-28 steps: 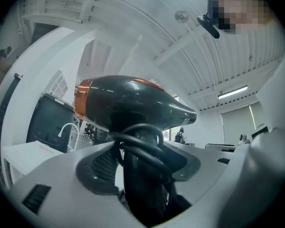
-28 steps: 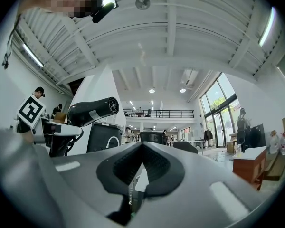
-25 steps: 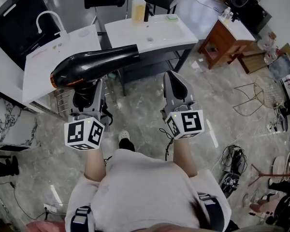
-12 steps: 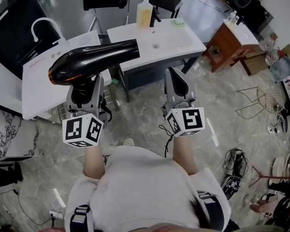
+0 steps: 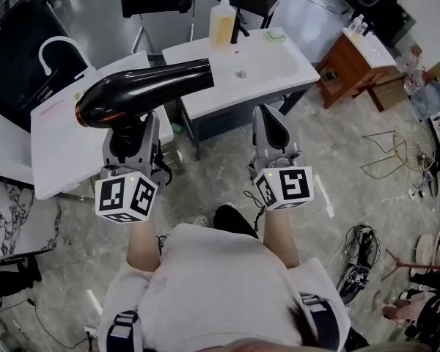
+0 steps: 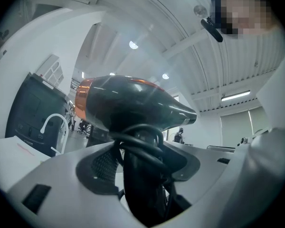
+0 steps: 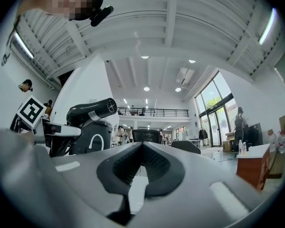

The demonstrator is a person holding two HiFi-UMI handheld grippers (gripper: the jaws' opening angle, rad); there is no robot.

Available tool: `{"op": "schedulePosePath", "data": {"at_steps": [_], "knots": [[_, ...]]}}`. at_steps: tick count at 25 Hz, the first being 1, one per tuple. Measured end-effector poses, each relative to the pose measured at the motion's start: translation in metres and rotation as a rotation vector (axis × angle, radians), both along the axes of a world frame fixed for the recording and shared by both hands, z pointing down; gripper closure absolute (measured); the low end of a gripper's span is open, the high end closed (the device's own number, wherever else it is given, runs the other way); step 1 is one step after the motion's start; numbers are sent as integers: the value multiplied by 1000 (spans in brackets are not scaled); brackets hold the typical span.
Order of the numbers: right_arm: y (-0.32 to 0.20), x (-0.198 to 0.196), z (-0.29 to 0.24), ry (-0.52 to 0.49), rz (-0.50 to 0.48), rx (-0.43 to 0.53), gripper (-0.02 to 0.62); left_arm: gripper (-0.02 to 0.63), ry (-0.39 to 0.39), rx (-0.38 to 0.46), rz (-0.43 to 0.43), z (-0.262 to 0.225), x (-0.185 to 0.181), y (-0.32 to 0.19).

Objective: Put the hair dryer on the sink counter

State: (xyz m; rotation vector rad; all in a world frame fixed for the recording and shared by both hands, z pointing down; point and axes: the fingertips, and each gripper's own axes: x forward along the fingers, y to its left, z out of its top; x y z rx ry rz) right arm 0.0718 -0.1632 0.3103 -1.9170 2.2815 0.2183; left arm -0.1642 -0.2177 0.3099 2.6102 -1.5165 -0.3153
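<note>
A black hair dryer (image 5: 143, 89) with an orange rear ring is held upright by its handle in my left gripper (image 5: 129, 134), nozzle pointing right. In the left gripper view the dryer (image 6: 133, 108) fills the middle, its cord wound round the handle between the jaws. My right gripper (image 5: 270, 129) is shut with nothing in it, level with the left one. From the right gripper view the dryer (image 7: 91, 111) shows at the left. A white sink counter (image 5: 275, 61) with a drain stands ahead, beyond both grippers. A second white counter (image 5: 59, 138) with a curved tap (image 5: 59, 46) lies at the left.
A soap bottle (image 5: 221, 22) and a dark tap (image 5: 236, 26) stand at the back of the sink counter, a green sponge (image 5: 276, 34) beside them. A wooden cabinet (image 5: 361, 57) stands at the right. Cables and wire frames litter the marble floor at the right.
The counters have drifted lower and nearer in the head view as the person stepped forward. The hair dryer stays in the left gripper, slightly higher against the counters.
</note>
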Motion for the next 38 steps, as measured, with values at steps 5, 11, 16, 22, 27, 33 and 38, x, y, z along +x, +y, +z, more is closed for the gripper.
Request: {"op": "schedulePosePath", "data": {"at_steps": [5,11,16,22,27,33,38], "knots": [[-28,13,9,-12,11,-13,584,334,-6,-19,10,9,12,-27],[-82,24,4,-18,-27,5,584,336,-13,-18,-16,8,23,-68],[-134,40,-2,-18,-67,15,584,336,-6,-21,-45,5,40,-111],[-189,62,-8,-13,-108,16,584,336,10,-49,-71,6,63,-159],[-226,79,-5,-14,-141,1,584,336,8,-77,-87,12,84,-193],[-266,93,5,-21,-182,-17,584,336,-2,-138,-94,33,109,-231],[-295,101,16,-27,-217,-40,584,336,-20,-217,-112,61,124,-259]]}}
